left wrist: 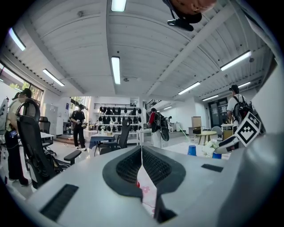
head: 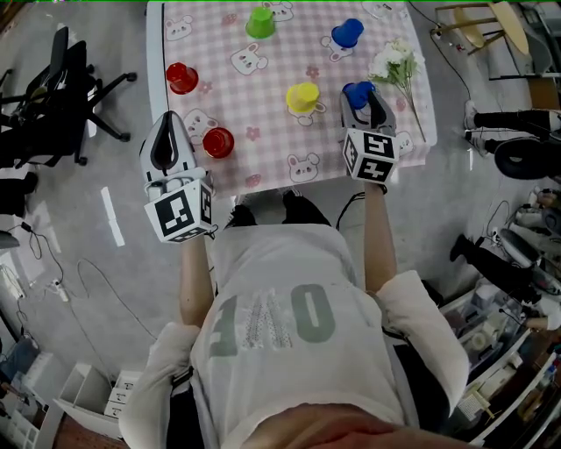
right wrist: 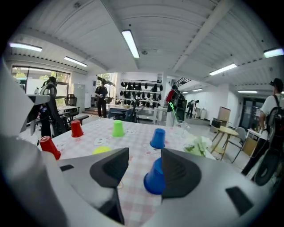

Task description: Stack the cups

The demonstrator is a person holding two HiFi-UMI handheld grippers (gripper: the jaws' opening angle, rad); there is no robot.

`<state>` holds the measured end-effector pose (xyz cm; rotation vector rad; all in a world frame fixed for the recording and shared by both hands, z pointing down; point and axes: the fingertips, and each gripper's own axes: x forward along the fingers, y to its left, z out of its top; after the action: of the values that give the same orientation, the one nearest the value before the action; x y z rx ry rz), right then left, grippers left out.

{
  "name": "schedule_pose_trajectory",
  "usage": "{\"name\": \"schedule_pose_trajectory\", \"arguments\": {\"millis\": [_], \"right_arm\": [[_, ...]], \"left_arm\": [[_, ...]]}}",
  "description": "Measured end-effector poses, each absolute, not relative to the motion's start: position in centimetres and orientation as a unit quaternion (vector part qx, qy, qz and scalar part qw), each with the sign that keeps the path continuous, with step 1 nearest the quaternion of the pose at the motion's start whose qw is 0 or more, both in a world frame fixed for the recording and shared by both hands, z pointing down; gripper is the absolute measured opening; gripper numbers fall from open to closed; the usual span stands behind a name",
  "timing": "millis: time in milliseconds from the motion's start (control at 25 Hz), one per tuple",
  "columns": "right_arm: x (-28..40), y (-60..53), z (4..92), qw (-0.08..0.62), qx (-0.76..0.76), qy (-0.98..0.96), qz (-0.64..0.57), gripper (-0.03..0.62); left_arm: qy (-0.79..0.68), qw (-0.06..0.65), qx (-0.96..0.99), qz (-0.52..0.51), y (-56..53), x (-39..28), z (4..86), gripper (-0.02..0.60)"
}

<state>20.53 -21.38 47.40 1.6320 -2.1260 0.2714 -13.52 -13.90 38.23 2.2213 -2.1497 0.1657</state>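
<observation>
My right gripper [right wrist: 142,163] is spread around the near blue cup [right wrist: 154,179], just right of the yellow cup [head: 303,96]. I judge I'm starting the pickup, so next I close squarely on it. My left gripper [left wrist: 142,154], left of the yellow cup, is pressed together and empty

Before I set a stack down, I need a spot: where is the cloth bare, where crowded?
Bare cloth lies between the far red cup, green cup and yellow cup, and along the near edge right of the near red cup. Crowded: the right side, with the far blue cup, near blue cup and flowers.
</observation>
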Motion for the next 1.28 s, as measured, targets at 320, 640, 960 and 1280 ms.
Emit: {"name": "schedule_pose_trajectory", "arguments": {"millis": [320,640,960,1280], "right_arm": [[25.5,-22.8,50.6,0.229,0.627,-0.732,0.137,0.221],[25.8,-23.5,52.1,0.228,0.620,-0.734,0.157,0.216],[22.7,-22.5,49.3,0.212,0.592,-0.767,0.128,0.215],[19.8,-22.0,50.8,0.229,0.560,-0.785,0.131,0.215]], "left_arm": [[-0.695,0.028,0.716,0.056,-13.7,-13.4,38.5,0.028],[-0.696,0.025,0.715,0.061,-13.3,-13.0,38.5,0.028],[-0.699,0.024,0.712,0.058,-13.2,-13.3,38.1,0.029],[-0.699,0.025,0.712,0.054,-12.9,-13.0,38.2,0.028]]}}
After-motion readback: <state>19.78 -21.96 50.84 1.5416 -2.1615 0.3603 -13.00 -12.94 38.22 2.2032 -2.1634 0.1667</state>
